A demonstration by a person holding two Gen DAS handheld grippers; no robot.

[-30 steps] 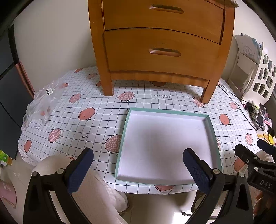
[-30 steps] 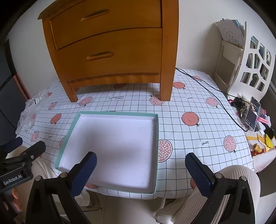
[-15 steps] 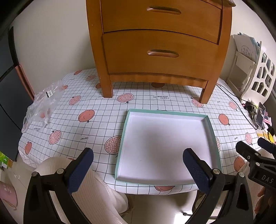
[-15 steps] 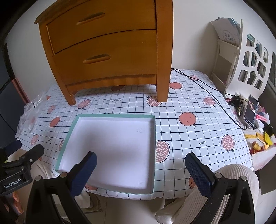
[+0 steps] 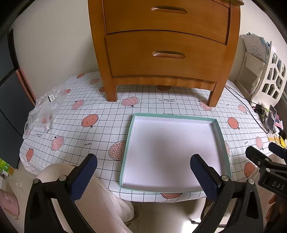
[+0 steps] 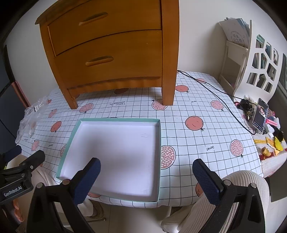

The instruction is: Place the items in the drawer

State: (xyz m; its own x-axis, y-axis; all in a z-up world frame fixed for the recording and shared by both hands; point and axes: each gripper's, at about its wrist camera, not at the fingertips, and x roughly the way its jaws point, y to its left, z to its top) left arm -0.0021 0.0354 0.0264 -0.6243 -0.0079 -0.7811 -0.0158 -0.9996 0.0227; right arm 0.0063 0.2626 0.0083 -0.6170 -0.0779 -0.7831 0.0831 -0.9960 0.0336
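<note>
A small two-drawer cabinet of honey-coloured wood (image 5: 166,52) stands at the far side of the desk, which is covered by a white grid-patterned cloth printed with pink pomegranates (image 5: 100,123). Both drawers are shut; the lower drawer (image 5: 166,57) and the upper drawer (image 5: 166,16) each carry a carved oval wooden pull. In front of the cabinet, near the front edge of the desk, lies a shallow square white tray with a mint-green rim (image 5: 218,129); nothing shows inside it. A crumpled clear plastic bag (image 5: 44,111) sits at the left edge of the desk, well apart from the tray.

The left claw (image 5: 143,174) hovers low before the desk's front edge with its blue-padded fingers spread wide, gripping nothing; its right finger overlaps the tray's near right corner in the view. The right claw (image 6: 146,176) is likewise spread wide and empty, its left finger over the tray's near left part. A black cable (image 6: 215,89) trails across the right side of the cloth toward an upright smartphone (image 6: 260,115) beyond the desk's edge. The person's cream ribbed sleeves (image 6: 242,181) show beneath both claws.
</note>
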